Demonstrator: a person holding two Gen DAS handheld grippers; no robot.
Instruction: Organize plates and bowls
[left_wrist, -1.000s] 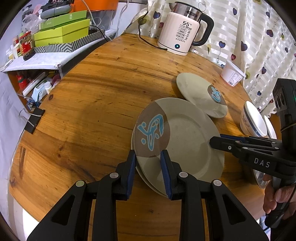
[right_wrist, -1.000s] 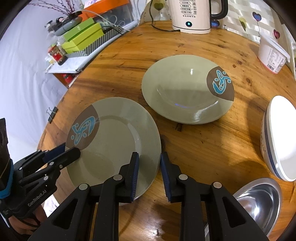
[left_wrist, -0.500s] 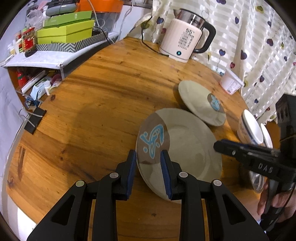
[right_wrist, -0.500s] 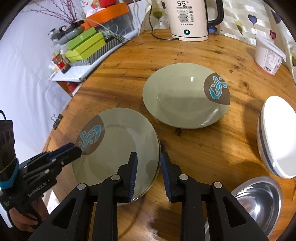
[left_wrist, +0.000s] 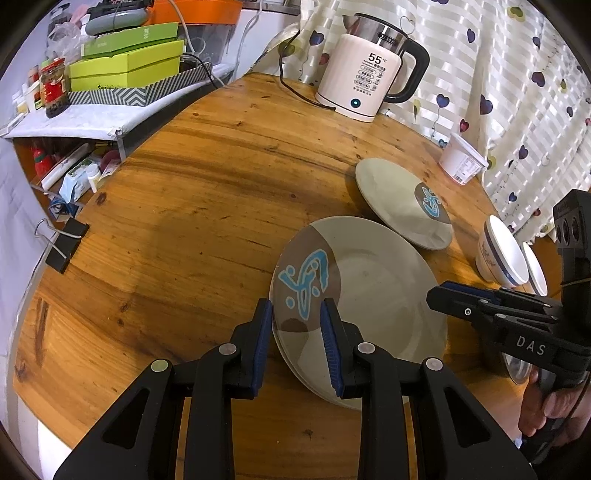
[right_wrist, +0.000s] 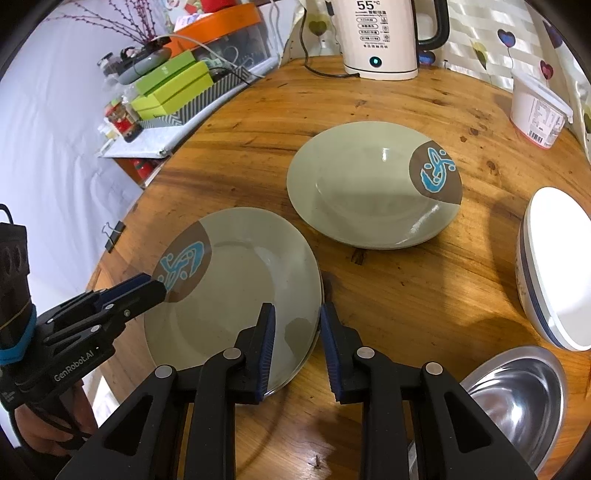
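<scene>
Two stacked grey-green plates with a brown patch and blue motif hang slightly above the wooden table. My left gripper is shut on their left rim, by the blue motif, and shows in the right wrist view as well. My right gripper is shut on the opposite rim; its tip reaches in from the right. A matching plate lies flat farther back. A white bowl and a steel bowl sit at the right.
A cream electric kettle with its cord stands at the table's far edge, and a white tub sits near the curtain. A side shelf with green boxes is at the left. A binder clip grips the table's left rim.
The stacked plates have come a little off the table with both grippers still on their rims. Both views now take in more of the kettle and the far table.
</scene>
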